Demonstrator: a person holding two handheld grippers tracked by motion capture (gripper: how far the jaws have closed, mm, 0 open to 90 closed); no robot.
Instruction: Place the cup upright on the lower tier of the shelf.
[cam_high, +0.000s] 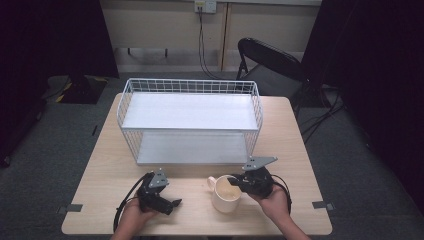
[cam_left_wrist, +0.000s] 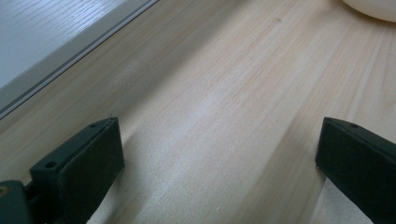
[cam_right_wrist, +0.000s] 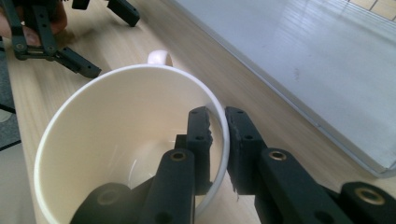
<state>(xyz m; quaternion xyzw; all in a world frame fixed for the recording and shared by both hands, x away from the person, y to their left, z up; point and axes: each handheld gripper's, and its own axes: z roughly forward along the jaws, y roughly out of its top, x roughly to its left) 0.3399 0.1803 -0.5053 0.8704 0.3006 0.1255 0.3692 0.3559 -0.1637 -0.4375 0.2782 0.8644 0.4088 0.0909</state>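
Right hand-held gripper (cam_right_wrist: 218, 140): jaws pinched over the cup (cam_high: 226, 194) rim, lower centre of the counter (cam_high: 100, 175) | left hand-held gripper (cam_left_wrist: 219, 154): wide open, empty | advice: lift level, clear the wire rack (cam_high: 190, 120) edge before setting down.
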